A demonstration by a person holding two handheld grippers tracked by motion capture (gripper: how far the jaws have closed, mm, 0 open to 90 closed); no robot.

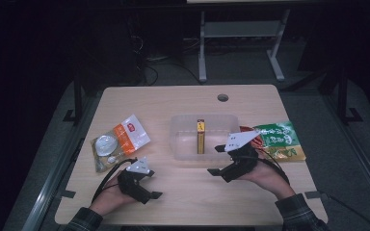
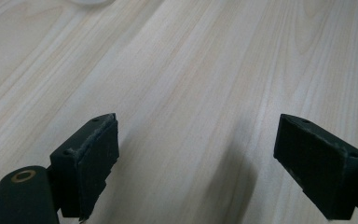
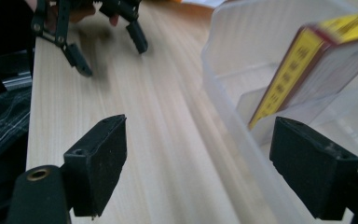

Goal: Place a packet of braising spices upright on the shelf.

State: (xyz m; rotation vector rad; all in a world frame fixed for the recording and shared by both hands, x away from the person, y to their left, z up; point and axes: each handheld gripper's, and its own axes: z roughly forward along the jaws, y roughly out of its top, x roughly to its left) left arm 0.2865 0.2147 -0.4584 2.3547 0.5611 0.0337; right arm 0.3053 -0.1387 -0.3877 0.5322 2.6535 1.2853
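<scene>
Clear plastic tub (image 1: 183, 139) holding one yellow box (image 1: 200, 136), two snack packets (image 1: 121, 141) outside, both grippers (image 3: 198, 168) wide open, empty

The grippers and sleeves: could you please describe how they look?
The left gripper and right gripper are black, each topped by a grey three-cornered plate, with blocky jaws and flat pads. A black cable trails from the left one. The sleeves are dark plaid.

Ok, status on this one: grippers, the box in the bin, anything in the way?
Left gripper open, over bare table. Right gripper open, empty, beside the clear bin. Yellow box lies inside the bin, untouched. Bin's near wall stands between jaws and box.
</scene>
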